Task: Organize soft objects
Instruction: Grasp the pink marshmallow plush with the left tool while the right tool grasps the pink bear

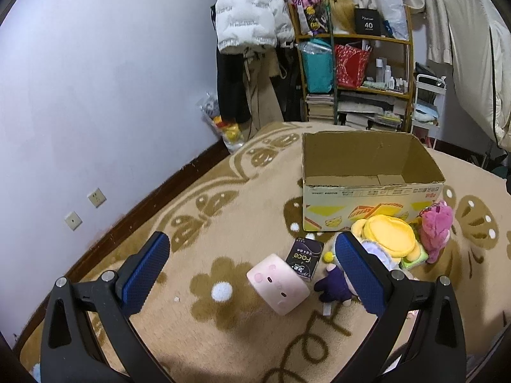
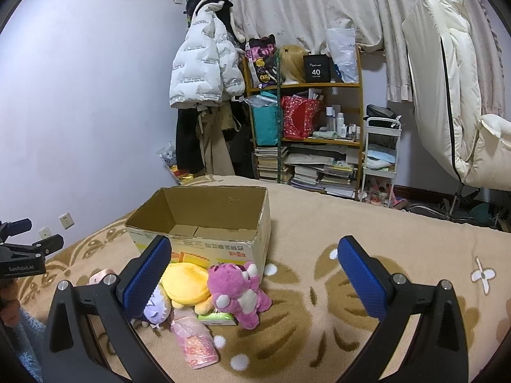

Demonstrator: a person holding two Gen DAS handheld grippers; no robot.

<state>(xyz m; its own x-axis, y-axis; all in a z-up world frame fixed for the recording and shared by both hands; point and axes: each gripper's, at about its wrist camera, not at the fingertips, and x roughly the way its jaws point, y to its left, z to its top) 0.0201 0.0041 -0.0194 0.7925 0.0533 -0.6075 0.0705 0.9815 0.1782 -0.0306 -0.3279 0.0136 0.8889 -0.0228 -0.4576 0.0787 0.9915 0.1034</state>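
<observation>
- Plush toys: pink bear (image 2: 239,290) and yellow plush (image 2: 186,282) lie before cardboard box (image 2: 204,220), between right gripper (image 2: 255,274) fingers, spread, empty.
- Left gripper (image 1: 252,268): spread, empty, above pink pig pouch (image 1: 278,282).

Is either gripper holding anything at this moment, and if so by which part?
Nothing is held. The left gripper and right gripper are both open and empty; the toys lie on the blanket beside the box.

Matt cardboard box (image 2: 204,220) on fuzzy blanket (image 2: 319,233); tissue packet (image 2: 198,344) seemingly glossy plastic.
</observation>
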